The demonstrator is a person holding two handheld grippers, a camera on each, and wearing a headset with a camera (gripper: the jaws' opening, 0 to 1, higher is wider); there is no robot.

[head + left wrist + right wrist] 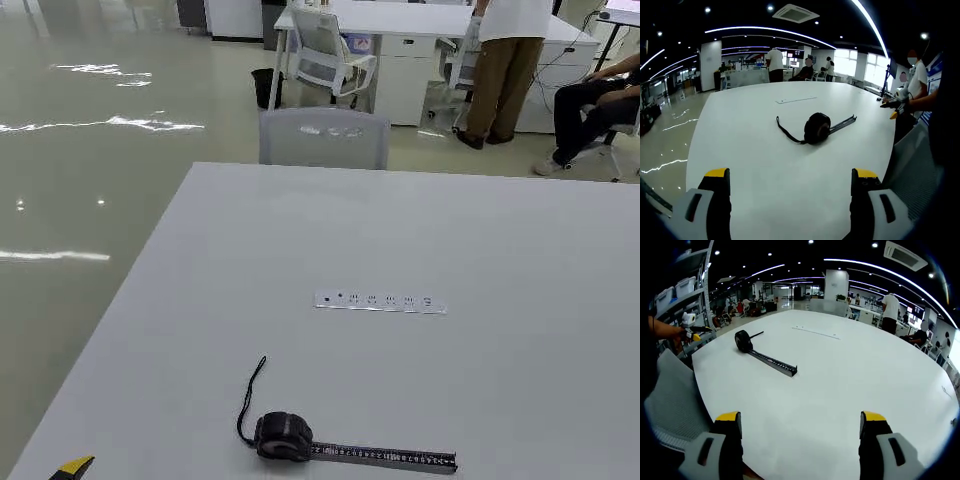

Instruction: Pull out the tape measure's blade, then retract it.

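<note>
Low in the head view, the tape measure (283, 437) lies on the white worktop (470, 230), blade (385, 458) partly out rightward, while left claw (790, 175) and right claw (802, 417) both gape wide, touching nothing.

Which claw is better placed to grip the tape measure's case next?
Probably left: the case lies straight ahead of the open left claw; the right claw faces the blade's tip instead.
</note>
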